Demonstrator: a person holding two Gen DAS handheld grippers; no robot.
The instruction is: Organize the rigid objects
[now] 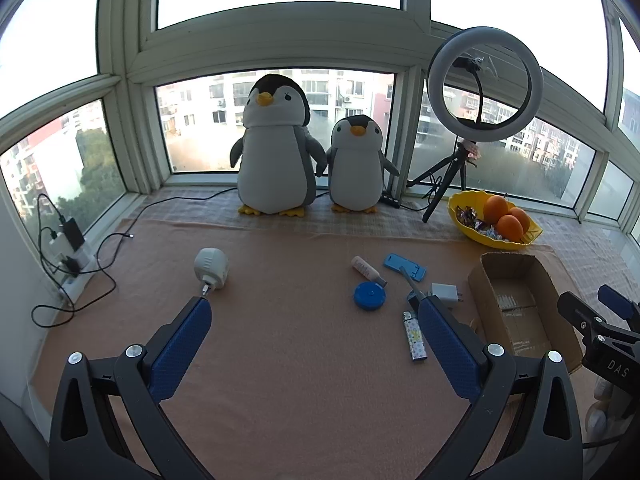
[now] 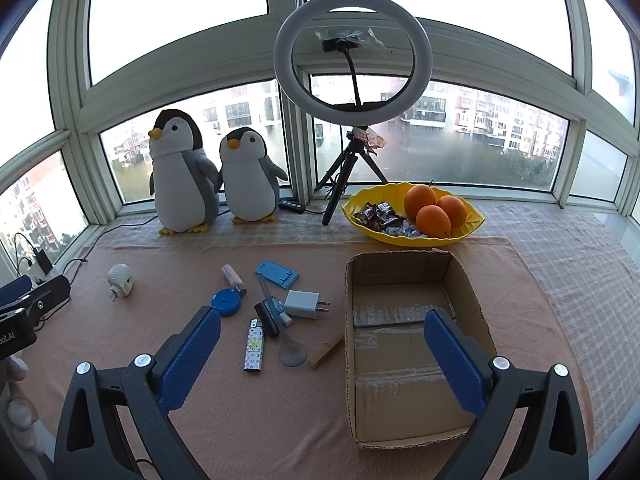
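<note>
Your left gripper (image 1: 314, 316) hangs with its jaws wide apart and empty above the mat, the round plug (image 1: 211, 267) just beyond its left finger; that plug looks light and hard, so take it across the body, clear of the prongs. From the right wrist, your right gripper (image 2: 320, 330) is likewise spread and empty, over the lighter (image 2: 254, 345), charger (image 2: 303, 303) and empty box (image 2: 472, 300); the lighter looks slick, so pinch its flat sides.
</note>
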